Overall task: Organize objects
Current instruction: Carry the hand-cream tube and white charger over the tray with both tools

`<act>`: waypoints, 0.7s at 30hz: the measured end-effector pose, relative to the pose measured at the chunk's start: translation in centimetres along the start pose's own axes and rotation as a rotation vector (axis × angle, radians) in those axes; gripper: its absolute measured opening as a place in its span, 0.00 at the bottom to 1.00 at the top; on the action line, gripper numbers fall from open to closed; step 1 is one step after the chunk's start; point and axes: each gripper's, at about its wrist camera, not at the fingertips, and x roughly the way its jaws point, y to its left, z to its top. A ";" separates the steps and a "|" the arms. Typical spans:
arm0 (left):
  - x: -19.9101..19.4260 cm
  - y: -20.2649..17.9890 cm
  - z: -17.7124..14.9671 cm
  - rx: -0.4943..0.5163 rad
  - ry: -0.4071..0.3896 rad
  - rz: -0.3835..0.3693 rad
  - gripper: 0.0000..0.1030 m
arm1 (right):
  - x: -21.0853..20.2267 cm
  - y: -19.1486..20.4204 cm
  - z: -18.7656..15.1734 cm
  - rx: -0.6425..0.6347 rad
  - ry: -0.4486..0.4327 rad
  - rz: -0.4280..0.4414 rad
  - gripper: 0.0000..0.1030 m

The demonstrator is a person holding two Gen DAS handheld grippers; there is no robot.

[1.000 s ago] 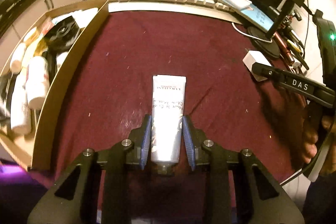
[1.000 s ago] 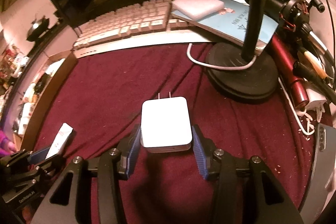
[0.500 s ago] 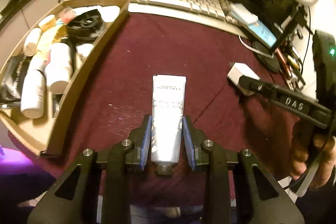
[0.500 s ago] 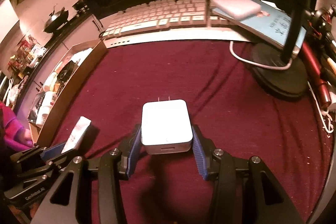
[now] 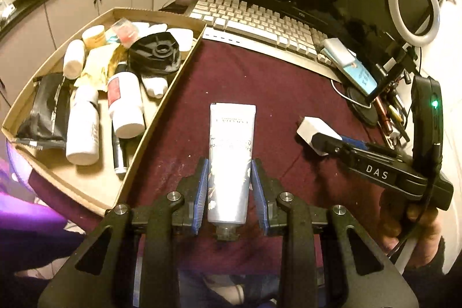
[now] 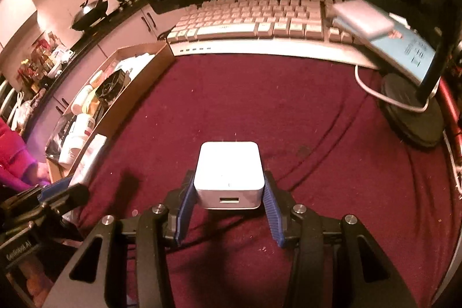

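Both wrist views look steeply down, sharing maroon cloth (image 5: 260,82)

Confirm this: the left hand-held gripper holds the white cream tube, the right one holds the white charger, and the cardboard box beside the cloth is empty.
The cardboard box is not empty: the left wrist view shows bottles and a black pouch in it. Left hand-held gripper does hold the cream tube; right hand-held gripper holds the charger.
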 end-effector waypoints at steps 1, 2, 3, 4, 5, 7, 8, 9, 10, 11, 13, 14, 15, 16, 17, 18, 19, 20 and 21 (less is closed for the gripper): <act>0.1 0.0 -0.1 0.000 0.003 0.000 0.28 | 0.0 -0.1 -0.1 0.003 0.002 0.003 0.44; 0.2 0.0 -0.1 0.002 0.009 -0.001 0.28 | 0.0 -0.3 -0.3 0.005 -0.003 0.005 0.44; 0.4 0.0 -0.1 -0.001 0.017 -0.006 0.28 | 0.0 -0.4 -0.5 0.012 -0.005 0.009 0.44; 0.4 0.0 -0.1 -0.002 0.020 -0.012 0.28 | 0.1 -0.5 -0.6 0.023 -0.002 0.011 0.44; 0.3 -0.1 0.0 0.003 0.021 -0.019 0.28 | 0.3 -0.6 -0.7 0.037 0.003 0.014 0.45; 0.1 -0.4 0.1 0.014 0.011 -0.013 0.28 | 0.7 -0.5 -0.9 0.047 0.014 0.009 0.46; -0.1 -0.4 0.2 0.015 0.006 -0.014 0.28 | 0.9 -0.3 -0.8 0.042 0.015 -0.001 0.47; -0.3 -0.4 0.4 0.013 0.001 -0.020 0.28 | 0.9 -0.1 -0.6 0.033 0.014 -0.010 0.47; -0.6 -0.2 0.6 0.007 -0.004 -0.021 0.28 | 1.0 0.1 -0.5 0.025 0.006 -0.016 0.47; -0.8 -0.1 0.7 0.002 -0.007 -0.022 0.28 | 0.9 0.1 -0.3 0.019 -0.010 -0.021 0.47; -1.3 0.5 0.9 -0.020 -0.011 -0.028 0.28 | 1.3 0.0 -0.1 0.017 -0.019 -0.026 0.46; -1.7 0.9 1.0 -0.032 -0.016 -0.032 0.28 | 1.4 -0.1 0.0 0.026 -0.020 -0.023 0.46; -2.1 1.3 1.1 -0.043 -0.024 -0.033 0.28 | 1.4 0.1 -0.1 0.016 -0.025 -0.030 0.46; -2.5 1.7 1.3 -0.054 -0.032 -0.027 0.28 | 1.4 0.4 -0.1 -0.006 -0.029 -0.041 0.46; -2.7 2.0 1.4 -0.059 -0.036 -0.022 0.28 | 1.3 0.6 -0.2 -0.014 -0.032 -0.045 0.46; -3.0 2.4 1.6 -0.066 -0.043 -0.017 0.28 | 1.1 0.6 -0.2 -0.005 -0.036 -0.030 0.45; -3.2 2.7 1.8 -0.072 -0.044 -0.016 0.28 | 0.8 0.7 -0.2 0.005 -0.044 -0.004 0.45; -3.3 3.1 2.1 -0.081 -0.042 -0.020 0.28 | 0.1 1.1 0.0 0.000 -0.066 0.017 0.45; -3.6 3.5 2.4 -0.092 -0.045 -0.028 0.28 | -0.4 1.7 0.2 -0.014 -0.086 0.020 0.45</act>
